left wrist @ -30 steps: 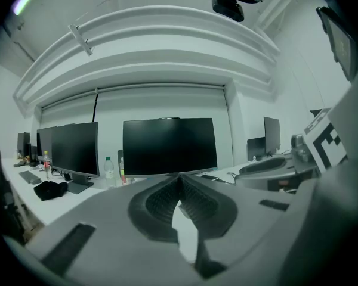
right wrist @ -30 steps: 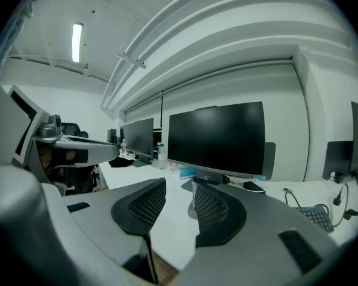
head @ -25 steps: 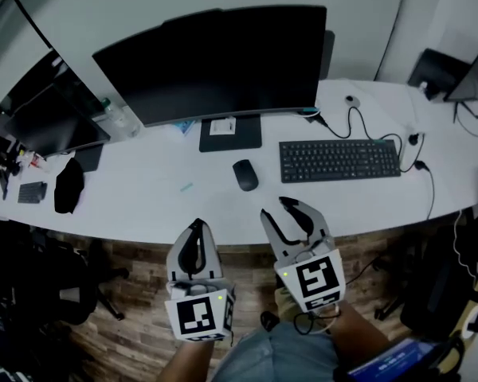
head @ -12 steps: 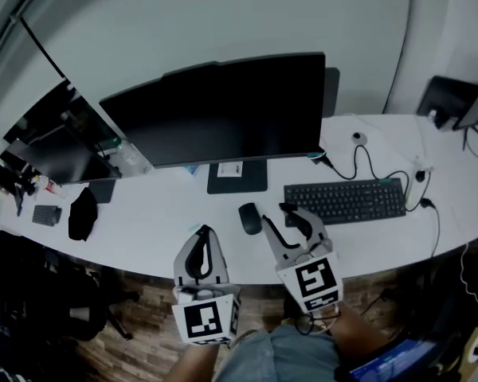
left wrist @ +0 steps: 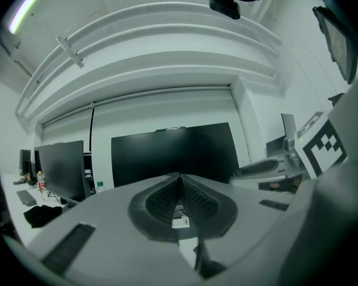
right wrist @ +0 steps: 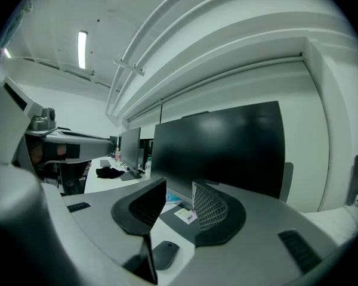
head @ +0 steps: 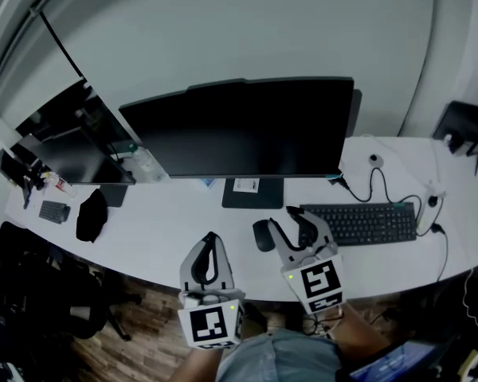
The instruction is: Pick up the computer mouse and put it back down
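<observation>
The black computer mouse (head: 263, 235) lies on the white desk (head: 167, 225) in front of the big dark monitor (head: 239, 126). My right gripper (head: 284, 218) reaches over the desk's front edge, just right of the mouse, and is open with nothing between its jaws. In the right gripper view the mouse (right wrist: 165, 253) lies low, below and just left of the gap of the right gripper (right wrist: 179, 204). My left gripper (head: 211, 237) hovers at the desk edge left of the mouse, apart from it. In its own view the left gripper (left wrist: 179, 189) is shut on nothing.
A black keyboard (head: 358, 221) lies right of the right gripper, with cables (head: 382, 177) behind it. A second monitor (head: 72, 138), a water bottle (head: 143, 161) and a black pouch (head: 92, 213) stand at the left. Below the desk's left end is a dark office chair (head: 32, 293).
Both grippers have moved forward and up from in front of the desk to its edge. The right gripper's tips now stand beside the mouse. Jaws look unchanged.
</observation>
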Demonstrator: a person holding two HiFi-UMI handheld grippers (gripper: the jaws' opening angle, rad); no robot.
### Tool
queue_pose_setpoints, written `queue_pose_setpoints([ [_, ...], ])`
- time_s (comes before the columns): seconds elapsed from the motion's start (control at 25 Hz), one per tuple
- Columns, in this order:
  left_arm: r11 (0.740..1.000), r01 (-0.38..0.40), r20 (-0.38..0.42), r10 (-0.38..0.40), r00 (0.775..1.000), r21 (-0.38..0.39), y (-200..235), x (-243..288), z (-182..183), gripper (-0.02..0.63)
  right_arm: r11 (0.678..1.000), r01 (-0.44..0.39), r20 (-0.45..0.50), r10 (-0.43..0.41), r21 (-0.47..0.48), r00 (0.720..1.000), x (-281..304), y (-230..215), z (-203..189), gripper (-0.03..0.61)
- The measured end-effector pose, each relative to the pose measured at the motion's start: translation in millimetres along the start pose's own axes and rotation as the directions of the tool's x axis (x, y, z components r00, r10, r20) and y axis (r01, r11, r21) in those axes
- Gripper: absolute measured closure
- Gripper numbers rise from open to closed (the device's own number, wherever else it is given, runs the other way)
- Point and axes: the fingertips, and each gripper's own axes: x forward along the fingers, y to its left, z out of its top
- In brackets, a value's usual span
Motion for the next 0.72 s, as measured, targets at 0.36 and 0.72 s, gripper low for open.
queue_pose_setpoints([
  [0.36,0.999,0.031,-0.01,-0.032,0.999,-0.033,35,25,-13,0.609,0.999,0.03,-0.054,-0.031,-0.022,0.998,39,9,-6,0.42],
  [0.72,0.993,0.087,-0.058,-0.092,0.994,-0.077,62,56,-38,0.609,0.998,0.064,-0.127,-0.064,-0.006,0.99,75,16,-30,0.382],
])
